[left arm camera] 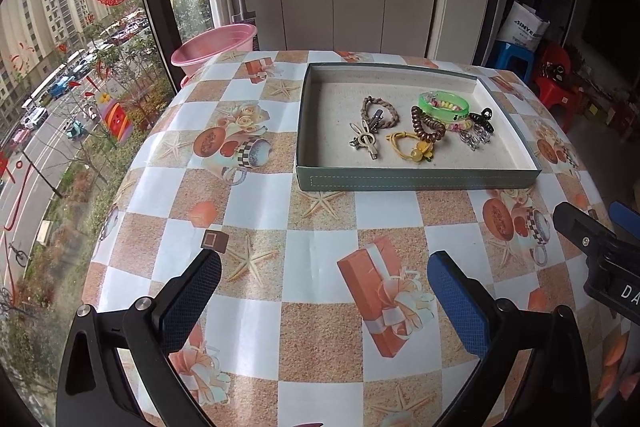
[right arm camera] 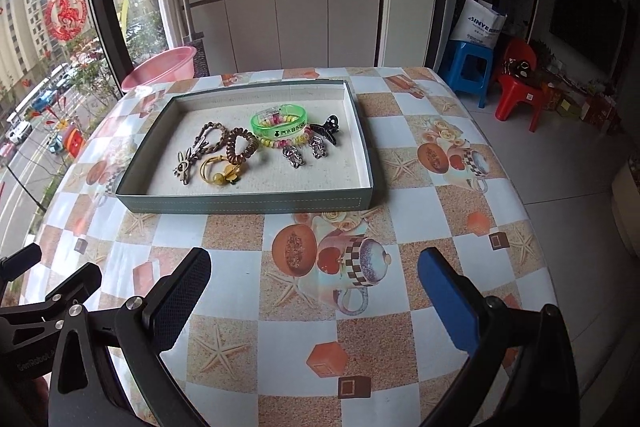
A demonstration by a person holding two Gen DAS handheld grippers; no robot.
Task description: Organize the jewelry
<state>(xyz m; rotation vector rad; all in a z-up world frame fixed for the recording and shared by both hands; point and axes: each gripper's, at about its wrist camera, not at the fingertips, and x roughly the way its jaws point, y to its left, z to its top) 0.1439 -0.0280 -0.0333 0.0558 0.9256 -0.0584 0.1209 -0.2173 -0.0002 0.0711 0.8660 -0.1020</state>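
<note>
**Both grippers held open over the table, jewelry lying in the tray**

A shallow grey-green tray sits on a table covered with a checked cloth printed with starfish, gift boxes and cups. All the jewelry in sight lies inside the tray, on its pale lining.

At the tray's left side is a braided brown hair tie with a metal clip across it, and just in front of that a rabbit-shaped hair clip. A yellow hair tie with a bead lies near the front, touching a brown spiral hair tie. Behind these a clear green bracelet rests on a beaded bracelet of mixed colours (the green one carries printed lettering). A black claw clip sits at the right end of the group, and two small silver clips lie in front of it.

The left gripper hangs above the near part of the table, well short of the tray, its fingers spread wide and holding nothing. The right gripper is likewise spread wide and bare, over a printed cup on the cloth, also short of the tray. The two grippers are side by side; each shows at the edge of the other's view.

A pink basin stands beyond the table's far left corner, by the window.
</note>
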